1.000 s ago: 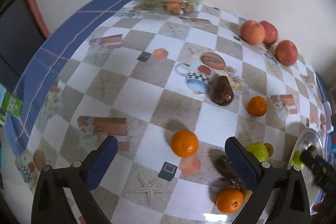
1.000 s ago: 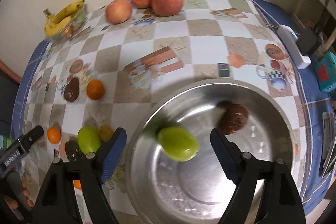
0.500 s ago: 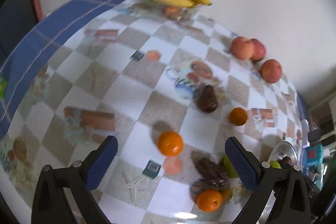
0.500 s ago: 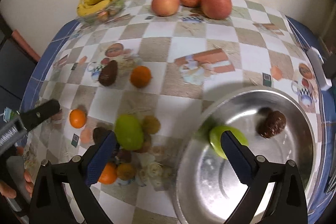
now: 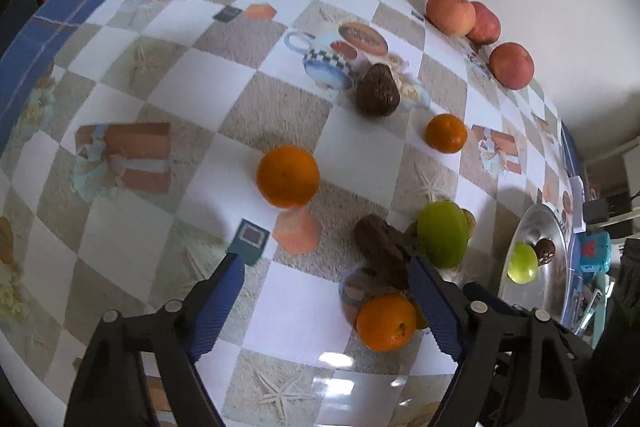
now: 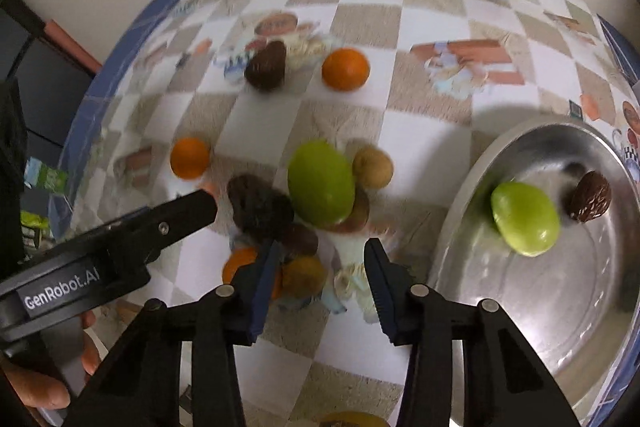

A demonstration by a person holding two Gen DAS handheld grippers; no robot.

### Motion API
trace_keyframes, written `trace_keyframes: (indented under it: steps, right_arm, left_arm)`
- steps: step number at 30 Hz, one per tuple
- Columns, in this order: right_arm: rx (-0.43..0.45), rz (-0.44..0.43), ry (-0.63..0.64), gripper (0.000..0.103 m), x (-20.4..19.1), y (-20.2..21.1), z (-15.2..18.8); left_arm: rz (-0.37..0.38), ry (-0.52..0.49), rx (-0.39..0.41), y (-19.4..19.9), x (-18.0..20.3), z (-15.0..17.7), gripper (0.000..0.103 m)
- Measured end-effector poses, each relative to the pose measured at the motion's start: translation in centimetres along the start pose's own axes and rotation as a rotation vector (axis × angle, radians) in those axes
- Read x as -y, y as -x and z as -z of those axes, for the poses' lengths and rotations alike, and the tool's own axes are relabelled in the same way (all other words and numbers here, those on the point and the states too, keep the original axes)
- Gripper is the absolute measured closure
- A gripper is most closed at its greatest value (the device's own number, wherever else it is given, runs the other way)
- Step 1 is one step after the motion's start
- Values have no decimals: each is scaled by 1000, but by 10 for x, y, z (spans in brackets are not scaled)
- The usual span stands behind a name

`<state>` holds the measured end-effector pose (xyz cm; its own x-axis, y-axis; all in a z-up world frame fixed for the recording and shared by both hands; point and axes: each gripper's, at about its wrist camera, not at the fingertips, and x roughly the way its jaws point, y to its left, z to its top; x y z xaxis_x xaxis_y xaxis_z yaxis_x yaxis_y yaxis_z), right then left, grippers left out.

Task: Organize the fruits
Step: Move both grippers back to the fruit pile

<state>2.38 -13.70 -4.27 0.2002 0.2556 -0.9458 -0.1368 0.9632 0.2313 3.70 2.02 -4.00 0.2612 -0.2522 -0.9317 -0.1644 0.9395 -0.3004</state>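
Left gripper (image 5: 326,265): fingers apart, just closing, nothing clamped; round orange (image 5: 288,176) ahead between them. Right gripper (image 6: 320,259): fingers narrowed, just closing, empty above checkered counter (image 6: 420,131); green oval fruit (image 6: 321,183) ahead, steel bowl (image 6: 452,227) right.

The left gripper (image 5: 324,303) is built of matte black plastic arms, each studded with round silver screw heads at its joints, and each ends in a long finger (image 5: 218,307) faced with a ribbed, dark-blue pad. The right gripper (image 6: 320,285) has the same make: black angular linkages, silver pivot screws and blue ribbed pads along the inner faces of its fingers (image 6: 262,287). Seen from the right wrist camera, the left gripper's black side bar carries white lettering reading "GenRobot.AI", with a small screw set in the bar ahead of the lettering.
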Motion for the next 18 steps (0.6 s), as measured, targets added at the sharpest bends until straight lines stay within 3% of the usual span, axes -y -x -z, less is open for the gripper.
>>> trace_keyframes:
  steps: [5,9,12,15,18]
  right_arm:
    - [-28,-10,-12,65,3,-8,2]
    - [-38,-34,-25,67,4,-11,2]
    - [-42,-50,-23,77,3,-11,3]
    - [-43,-48,-23,77,3,-10,3]
    - [-46,-40,-20,77,2,-9,3]
  left_arm:
    - [46,29,-47,-7,-1,4,19]
    - [75,25,-61,-9,2,7,25]
    - [118,48,-103,-16,2,9,33]
    - [158,78,-136,-22,0,11,36]
    - [153,70,-132,-22,3,12,37]
